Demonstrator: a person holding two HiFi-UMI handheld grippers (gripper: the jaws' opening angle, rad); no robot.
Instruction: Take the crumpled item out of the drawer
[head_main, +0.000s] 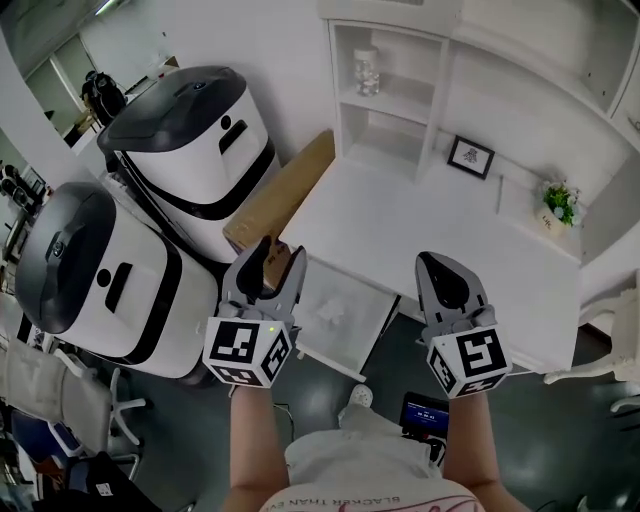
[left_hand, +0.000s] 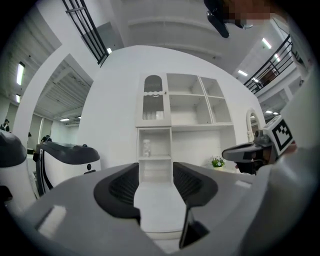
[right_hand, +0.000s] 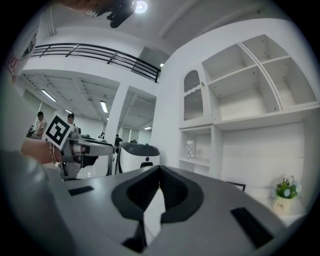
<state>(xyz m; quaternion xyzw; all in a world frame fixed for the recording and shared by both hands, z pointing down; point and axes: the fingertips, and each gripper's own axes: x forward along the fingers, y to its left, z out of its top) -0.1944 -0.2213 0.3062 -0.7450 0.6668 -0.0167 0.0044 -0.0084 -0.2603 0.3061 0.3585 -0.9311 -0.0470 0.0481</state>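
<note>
Left grey two-jaw claw (head_main: 277, 262) spread, empty; right claw (head_main: 430, 265) pressed together. Crumpled white wad (head_main: 327, 312), four o'clock of left claw, in open white drawer (head_main: 383, 322) (shallow?). Coming in level, I'd likely clip its rim.

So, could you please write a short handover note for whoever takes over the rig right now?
Left gripper: open and empty, level above the left side of the drawer.
Right gripper: shut and empty, to the right of the drawer.
Things: the drawer stands pulled out from under the white desk. The white crumpled item lies inside it, untouched.
Done: the drawer is open and both grippers are near it.
Left: lower a gripper into the drawer, probably the open left one, close it on the crumpled item and lift it out.
</note>
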